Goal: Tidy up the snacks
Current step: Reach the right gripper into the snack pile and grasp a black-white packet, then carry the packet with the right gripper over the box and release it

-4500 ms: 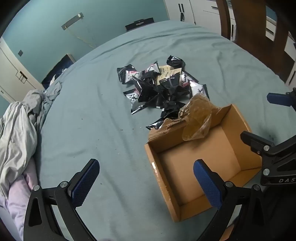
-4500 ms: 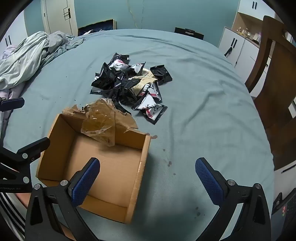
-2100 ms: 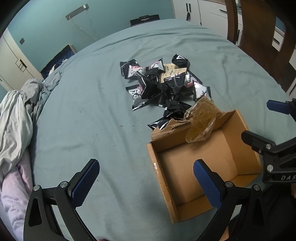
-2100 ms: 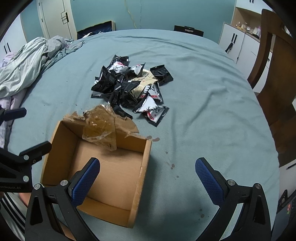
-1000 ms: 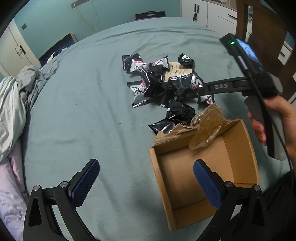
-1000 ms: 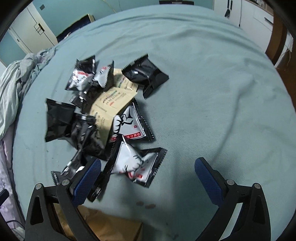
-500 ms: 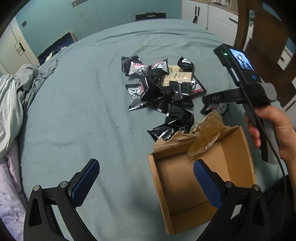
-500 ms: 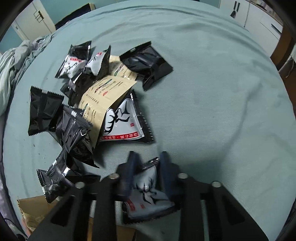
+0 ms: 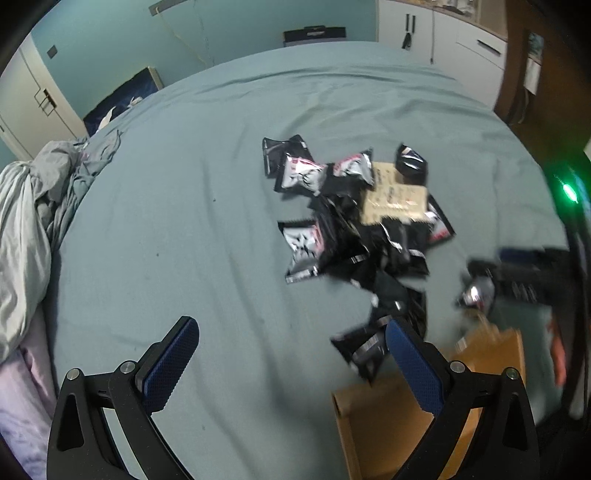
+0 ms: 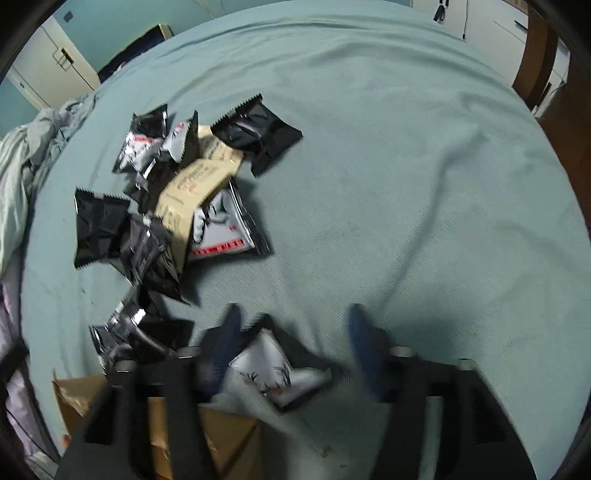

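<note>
A pile of black, white and tan snack packets (image 9: 354, 221) lies on the teal bedspread; the right wrist view shows the same pile (image 10: 177, 206). The open cardboard box (image 9: 369, 424) sits in front of it, also at the lower left of the right wrist view (image 10: 177, 417). My right gripper (image 10: 295, 332) is blurred and its jaws are opening; a white snack packet (image 10: 273, 369) hangs loose between them by the box's edge. In the left wrist view that gripper (image 9: 517, 273) is at the right with the packet (image 9: 476, 295). My left gripper (image 9: 291, 354) is open and empty above the bedspread.
Crumpled grey bedding (image 9: 26, 221) lies at the bed's left edge. A wooden chair (image 10: 565, 122) stands by the right side. White cabinets (image 9: 443, 48) and a dark bag (image 9: 314, 35) stand beyond the far edge. Bare bedspread (image 10: 424, 184) stretches right of the pile.
The right jaws were shut on the white packet half a second ago and now stand apart with it loose between them. The left gripper has shifted toward the pile; the box now sits lower right.
</note>
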Available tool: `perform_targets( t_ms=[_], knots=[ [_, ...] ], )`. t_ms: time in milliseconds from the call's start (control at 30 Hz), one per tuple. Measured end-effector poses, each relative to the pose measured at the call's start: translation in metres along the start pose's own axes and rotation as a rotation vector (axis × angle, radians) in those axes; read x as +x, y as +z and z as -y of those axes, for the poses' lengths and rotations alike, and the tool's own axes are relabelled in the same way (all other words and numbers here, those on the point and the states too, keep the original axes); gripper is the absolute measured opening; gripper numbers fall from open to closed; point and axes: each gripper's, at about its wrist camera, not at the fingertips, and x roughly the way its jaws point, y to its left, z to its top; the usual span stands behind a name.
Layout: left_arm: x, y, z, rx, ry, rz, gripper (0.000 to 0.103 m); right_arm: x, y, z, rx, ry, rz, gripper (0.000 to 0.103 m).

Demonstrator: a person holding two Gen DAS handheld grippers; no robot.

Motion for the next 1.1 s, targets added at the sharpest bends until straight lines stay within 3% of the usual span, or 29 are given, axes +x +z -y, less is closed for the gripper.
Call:
perform_targets(
  t_ms=[167,267,333,467,500,567,600,667,733,800,833,867,1100],
  knots=[
    [0.028,0.033,-0.005,-0.041,-0.024,-0.036,0.103,0.002,-0.004,-0.012,-0.072,0.037,-0.072,0.064],
    [0.040,0.048,-0.001,-0.002,0.009,-0.030,0.103,0.010,-0.008,-0.014,-0.086,0.074,-0.157,0.064],
    [0.045,0.054,0.003,0.019,0.039,-0.018,0.103,0.014,-0.010,-0.013,-0.086,0.053,-0.193,0.064],
    [0.068,0.067,0.015,0.042,0.024,-0.053,0.102,0.014,-0.012,-0.006,-0.061,0.062,-0.231,0.064],
    [0.074,0.069,0.019,0.046,0.019,-0.064,0.099,0.014,-0.013,-0.007,-0.071,0.052,-0.239,0.064],
    [0.087,0.072,0.025,0.055,0.028,-0.096,0.067,0.015,-0.014,-0.007,-0.069,0.049,-0.242,0.064],
    [0.092,0.073,0.027,0.051,0.022,-0.107,0.059,0.015,-0.014,-0.007,-0.065,0.050,-0.241,0.063],
    [0.100,0.072,0.027,0.031,0.010,-0.132,0.028,0.016,-0.013,-0.009,-0.067,0.051,-0.230,0.056],
    [0.100,0.070,0.026,0.009,0.002,-0.116,0.023,0.012,-0.014,-0.013,-0.092,0.037,-0.211,0.050],
    [0.098,0.069,0.024,-0.017,-0.033,-0.110,0.014,0.008,-0.016,-0.019,-0.114,0.027,-0.194,0.044],
    [0.096,0.066,0.024,-0.030,-0.051,-0.109,0.004,0.006,-0.017,-0.021,-0.120,0.027,-0.185,0.041],
    [0.093,0.065,0.022,-0.055,-0.073,-0.111,0.002,0.005,-0.017,-0.023,-0.122,0.028,-0.179,0.037],
    [0.060,0.059,0.008,-0.132,-0.102,-0.075,0.001,-0.014,-0.021,-0.012,-0.061,0.075,-0.100,0.033]
  ],
)
